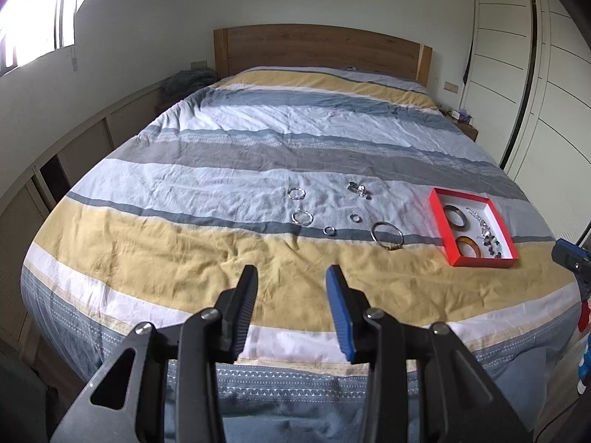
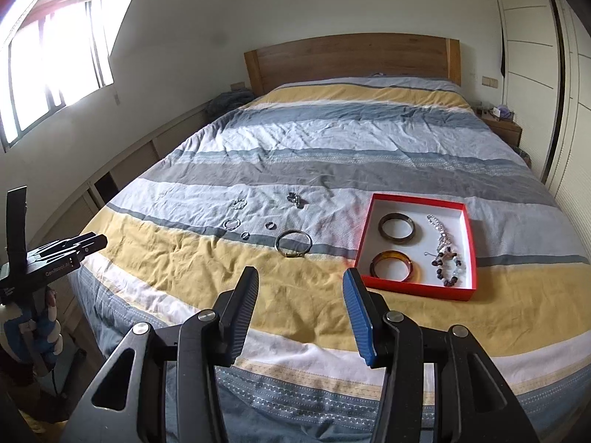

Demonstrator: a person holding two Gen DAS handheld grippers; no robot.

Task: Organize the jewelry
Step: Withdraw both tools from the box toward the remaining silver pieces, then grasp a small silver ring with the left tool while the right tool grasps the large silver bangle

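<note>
White lettering on the left hand-held gripper [image 2: 94,242] reads roughly "GenRobot.AI".

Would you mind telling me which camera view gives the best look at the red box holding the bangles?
The right wrist view: the red box sits near the centre, large enough to show two bangles and a beaded chain inside. In the left wrist view the same red box lies far to the right, smaller and skewed, its contents harder to distinguish.

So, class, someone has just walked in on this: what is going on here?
A person holds two grippers over a bed, sorting jewelry. Both the left gripper and the right gripper are open and empty. The red box holds two bangles and beaded pieces; a silver bangle and small rings lie loose on the bedspread.
</note>
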